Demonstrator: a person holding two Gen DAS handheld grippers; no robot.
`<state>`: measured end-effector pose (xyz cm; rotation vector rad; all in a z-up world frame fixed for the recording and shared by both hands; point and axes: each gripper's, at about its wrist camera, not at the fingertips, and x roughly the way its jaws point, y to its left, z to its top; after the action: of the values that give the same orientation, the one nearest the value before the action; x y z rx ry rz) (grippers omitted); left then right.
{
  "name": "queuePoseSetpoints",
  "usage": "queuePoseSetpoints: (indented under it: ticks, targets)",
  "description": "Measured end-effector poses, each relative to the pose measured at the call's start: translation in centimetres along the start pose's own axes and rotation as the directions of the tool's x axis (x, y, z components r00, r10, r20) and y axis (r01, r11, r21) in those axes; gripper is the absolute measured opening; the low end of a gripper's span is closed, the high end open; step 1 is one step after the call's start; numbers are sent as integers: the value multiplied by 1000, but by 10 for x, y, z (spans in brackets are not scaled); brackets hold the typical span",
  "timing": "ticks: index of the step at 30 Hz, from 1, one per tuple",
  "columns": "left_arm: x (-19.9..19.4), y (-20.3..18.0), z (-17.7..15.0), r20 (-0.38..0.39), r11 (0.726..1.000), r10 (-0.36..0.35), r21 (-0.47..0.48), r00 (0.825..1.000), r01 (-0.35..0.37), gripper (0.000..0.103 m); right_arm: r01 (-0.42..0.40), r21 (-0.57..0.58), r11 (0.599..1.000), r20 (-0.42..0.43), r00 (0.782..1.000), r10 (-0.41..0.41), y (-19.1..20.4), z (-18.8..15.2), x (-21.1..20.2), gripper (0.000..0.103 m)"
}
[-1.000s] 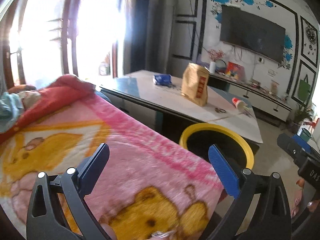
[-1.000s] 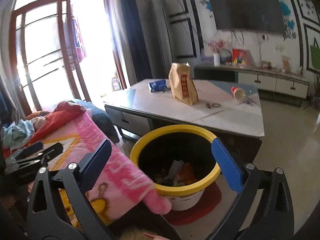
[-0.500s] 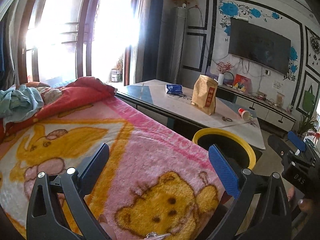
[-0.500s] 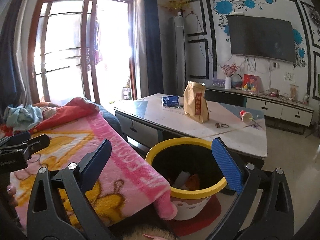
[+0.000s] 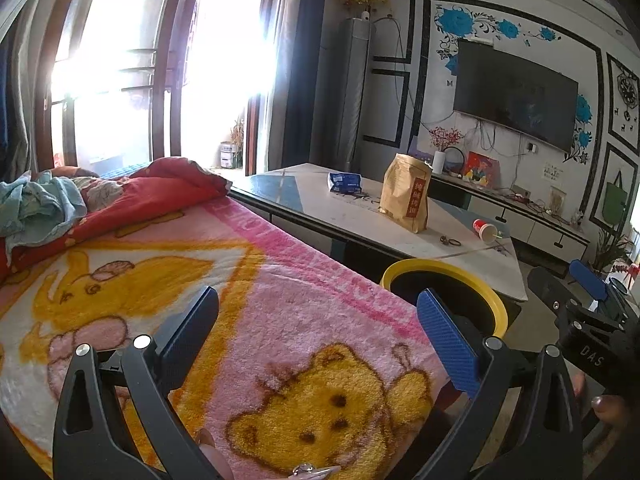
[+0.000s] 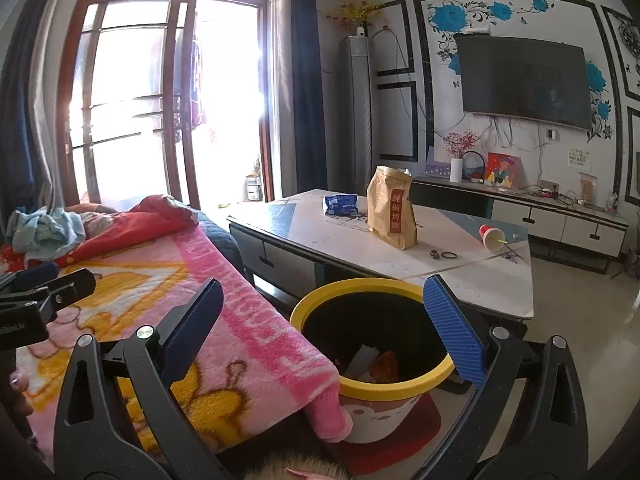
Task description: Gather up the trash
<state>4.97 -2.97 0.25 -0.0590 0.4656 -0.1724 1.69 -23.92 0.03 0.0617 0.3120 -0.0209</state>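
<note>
Both grippers, left gripper (image 5: 318, 330) and right gripper (image 6: 324, 320), have lifted up with fingers wide and empty, so the table (image 6: 460, 276) trash, like the red cup (image 6: 492, 236), now comes into view to grab.

Strong daylight through window (image 5: 160, 72), blown out to white glare in both views. Room interior evenly lit, soft shadows under table (image 6: 400, 248). Heavy fisheye bending and dark vignette at corners. Focus sharp throughout.

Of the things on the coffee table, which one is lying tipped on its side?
The red paper cup near the table's right end; the brown paper bag stands upright.
</note>
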Motion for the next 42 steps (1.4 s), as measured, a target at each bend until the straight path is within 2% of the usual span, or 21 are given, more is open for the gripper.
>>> queuePoseSetpoints:
  ticks: [42]
  targets:
    - [-1,-1,-3,0,1000,2,-11,1000,-2,97,14,-3,1000,3,1000,-14,0,0,-1,92]
